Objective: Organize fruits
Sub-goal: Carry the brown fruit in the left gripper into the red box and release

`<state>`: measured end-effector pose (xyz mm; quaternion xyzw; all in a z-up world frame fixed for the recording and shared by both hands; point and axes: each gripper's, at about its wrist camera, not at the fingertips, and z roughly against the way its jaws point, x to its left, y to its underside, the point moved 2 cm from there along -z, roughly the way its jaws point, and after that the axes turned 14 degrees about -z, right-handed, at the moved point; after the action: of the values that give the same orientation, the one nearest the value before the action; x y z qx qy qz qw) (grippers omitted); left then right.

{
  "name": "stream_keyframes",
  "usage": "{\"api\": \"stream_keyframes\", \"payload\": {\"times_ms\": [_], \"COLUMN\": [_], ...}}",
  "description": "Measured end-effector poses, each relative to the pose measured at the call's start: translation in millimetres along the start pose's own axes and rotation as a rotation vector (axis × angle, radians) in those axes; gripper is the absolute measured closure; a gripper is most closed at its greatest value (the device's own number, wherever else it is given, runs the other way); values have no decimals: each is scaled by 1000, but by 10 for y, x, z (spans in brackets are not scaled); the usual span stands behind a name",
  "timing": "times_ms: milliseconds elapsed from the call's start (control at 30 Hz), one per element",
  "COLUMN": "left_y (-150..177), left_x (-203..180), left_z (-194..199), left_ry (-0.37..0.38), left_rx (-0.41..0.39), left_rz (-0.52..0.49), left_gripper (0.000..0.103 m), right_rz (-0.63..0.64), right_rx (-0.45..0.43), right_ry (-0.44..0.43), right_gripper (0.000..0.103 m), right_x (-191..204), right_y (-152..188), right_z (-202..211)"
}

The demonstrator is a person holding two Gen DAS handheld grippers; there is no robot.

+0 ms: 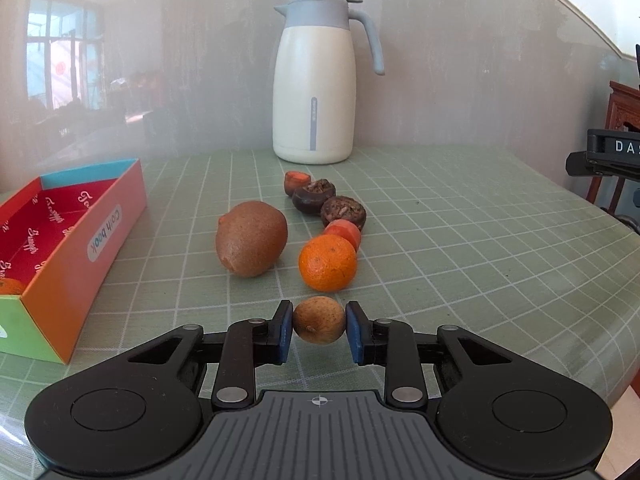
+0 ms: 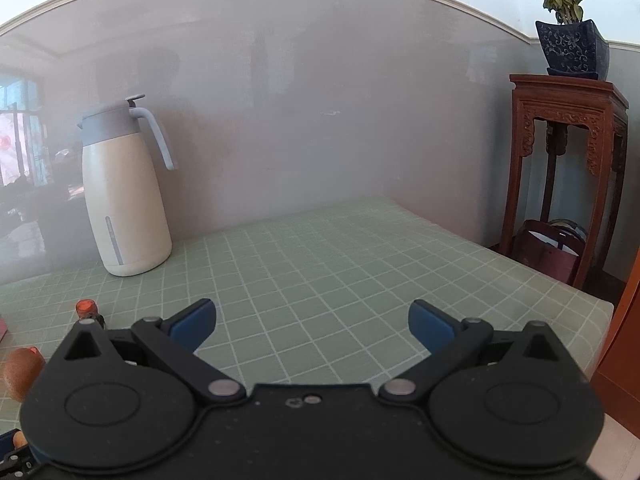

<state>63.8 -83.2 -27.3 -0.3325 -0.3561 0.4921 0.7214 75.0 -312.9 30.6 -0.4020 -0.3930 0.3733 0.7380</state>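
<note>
box (image 1: 80, 236): off to the left of the left gripper, orange outside, red inside, open top, with one orange fruit peeking out of its near corner
kiwi (image 1: 251, 239): ahead of the left gripper and a bit left, lying on the green grid mat (image 1: 460, 240)
left gripper (image 1: 319, 330): clamped on a small brown fruit (image 1: 319, 319), blue pads pressing on both sides of it
orange (image 1: 327, 262): just past the held fruit, right in front of the fingers
row behind the orange: a red-orange piece (image 1: 344, 232) touching it, then two dark brown fruits (image 1: 329, 203), then another dark one with a red top, running away from the gripper
jug (image 1: 316, 84): far end of the mat, straight ahead, cream body, grey lid and handle
right gripper (image 2: 312, 326): jaws wide apart, nothing between them, just bare mat ahead; jug sits ahead to its left
stand (image 2: 564, 168): far right of the right gripper, off the table, potted plant (image 2: 568, 24) on top
</note>
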Motion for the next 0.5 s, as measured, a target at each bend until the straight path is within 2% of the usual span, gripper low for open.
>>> {"api": "stream_keyframes", "payload": {"times_ms": [267, 500], "left_y": [-31, -15], "left_x": [191, 523], "left_z": [112, 262], "left_ry": [-60, -152], "left_rx": [-43, -75], "left_rz": [9, 44], "left_gripper": [74, 74], "right_rz": [4, 31], "right_rx": [6, 21], "right_ry": [-16, -55], "right_gripper": [0, 0], "right_x": [79, 295], "right_y": [14, 84], "right_z": [-3, -10]}}
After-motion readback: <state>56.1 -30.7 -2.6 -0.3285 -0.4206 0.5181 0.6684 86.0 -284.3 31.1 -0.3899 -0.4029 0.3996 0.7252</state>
